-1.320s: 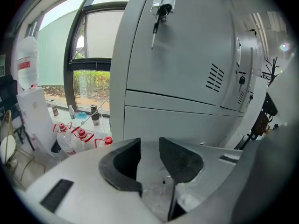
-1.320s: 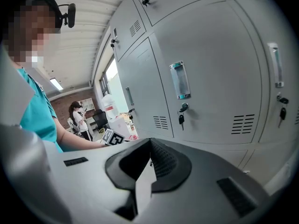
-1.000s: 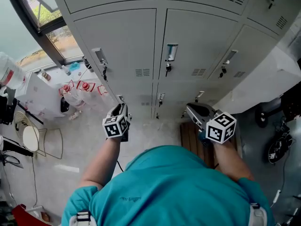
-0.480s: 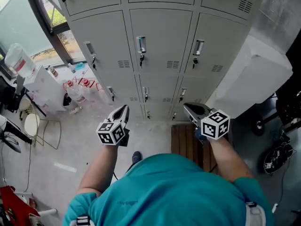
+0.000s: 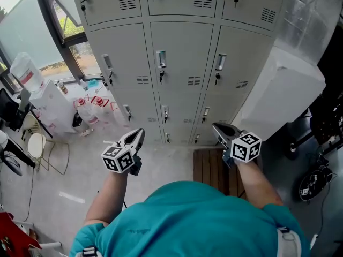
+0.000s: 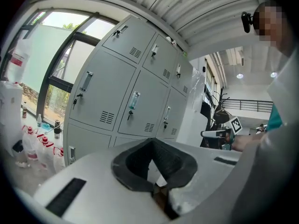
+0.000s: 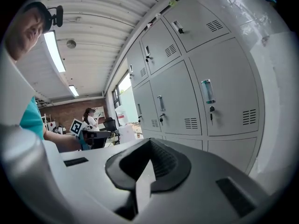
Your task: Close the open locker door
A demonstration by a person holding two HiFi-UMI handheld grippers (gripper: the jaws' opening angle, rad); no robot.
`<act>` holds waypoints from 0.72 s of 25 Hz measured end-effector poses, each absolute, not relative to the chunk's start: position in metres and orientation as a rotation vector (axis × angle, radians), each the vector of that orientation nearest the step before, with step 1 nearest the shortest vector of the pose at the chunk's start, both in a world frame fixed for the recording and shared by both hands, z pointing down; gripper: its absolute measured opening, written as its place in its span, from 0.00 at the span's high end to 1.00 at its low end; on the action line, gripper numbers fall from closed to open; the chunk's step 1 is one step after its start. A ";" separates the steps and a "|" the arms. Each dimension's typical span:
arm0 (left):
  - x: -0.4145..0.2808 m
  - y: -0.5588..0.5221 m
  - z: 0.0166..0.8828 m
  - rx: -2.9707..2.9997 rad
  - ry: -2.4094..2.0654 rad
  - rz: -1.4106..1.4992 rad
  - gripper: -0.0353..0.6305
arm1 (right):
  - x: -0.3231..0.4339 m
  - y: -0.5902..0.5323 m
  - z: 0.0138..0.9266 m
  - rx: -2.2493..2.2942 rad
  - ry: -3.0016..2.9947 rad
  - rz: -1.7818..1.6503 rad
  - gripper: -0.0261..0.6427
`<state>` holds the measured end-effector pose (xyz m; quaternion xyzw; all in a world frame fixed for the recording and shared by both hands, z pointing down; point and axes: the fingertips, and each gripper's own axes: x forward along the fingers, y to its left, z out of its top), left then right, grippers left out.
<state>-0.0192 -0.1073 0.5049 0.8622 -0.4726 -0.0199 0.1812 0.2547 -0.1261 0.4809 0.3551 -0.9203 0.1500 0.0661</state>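
A bank of grey lockers (image 5: 182, 63) stands ahead, and every door in view sits flush with its frame, keys hanging in the locks. My left gripper (image 5: 138, 136) hangs in the air short of the lower left lockers, jaws shut and empty. In the left gripper view the lockers (image 6: 135, 106) lie beyond the left gripper (image 6: 156, 190), whose dark pads meet. My right gripper (image 5: 218, 128) hovers before the lower right lockers, also shut with nothing in it. The right gripper view shows the lockers (image 7: 187, 101) past the right gripper (image 7: 140, 183).
A white wrapped cabinet (image 5: 284, 95) stands right of the lockers, with a wooden slat mat (image 5: 211, 167) on the floor at its foot. Bottles (image 5: 88, 108), a water jug (image 5: 24, 71) and a chair (image 5: 37, 154) crowd the left by the window (image 5: 59, 31).
I have stepped back from the lockers, so more of the bank shows. Both grippers came back with me, away from the lower doors. The left door edge that stood out now lies flush.
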 end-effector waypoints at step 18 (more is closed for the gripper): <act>-0.042 -0.106 0.518 2.467 -1.224 0.024 0.94 | 0.205 -0.124 0.491 1.074 -2.738 0.438 0.97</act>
